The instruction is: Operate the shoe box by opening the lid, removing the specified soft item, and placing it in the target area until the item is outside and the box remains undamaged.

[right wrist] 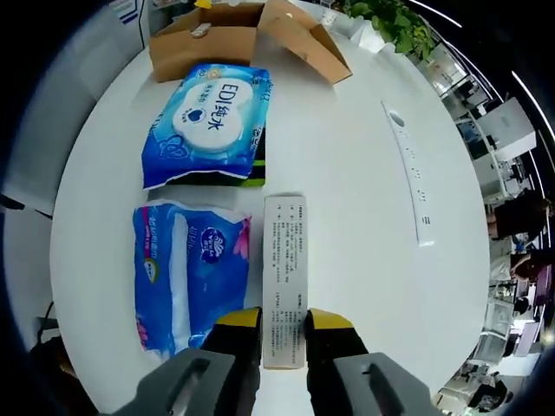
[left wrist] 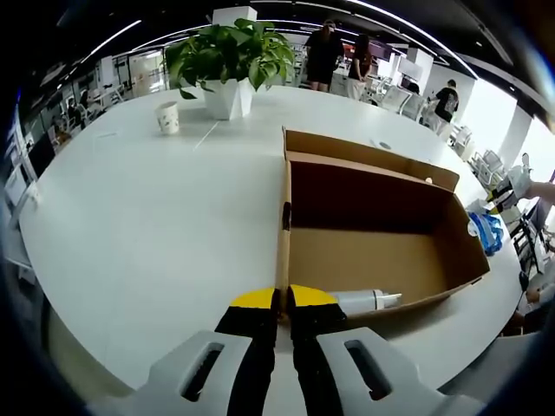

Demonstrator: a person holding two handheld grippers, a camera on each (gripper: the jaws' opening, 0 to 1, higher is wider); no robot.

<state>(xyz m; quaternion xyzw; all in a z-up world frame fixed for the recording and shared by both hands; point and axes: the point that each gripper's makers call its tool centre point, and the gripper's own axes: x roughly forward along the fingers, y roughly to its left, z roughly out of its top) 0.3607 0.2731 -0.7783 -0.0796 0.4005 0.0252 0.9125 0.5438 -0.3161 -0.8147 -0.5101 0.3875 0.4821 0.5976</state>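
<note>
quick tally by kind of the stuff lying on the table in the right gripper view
blue soft packs: 2 (wipes pack, tissue pack)
white carton: 1
cardboard shoe box: 1
white strip: 1
total: 5

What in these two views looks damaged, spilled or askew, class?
Nothing stands out. The open shoe box looks intact, with a small tube lying inside. In the right gripper view, two blue soft packs and a slim white carton lie flat on the white table.
</note>
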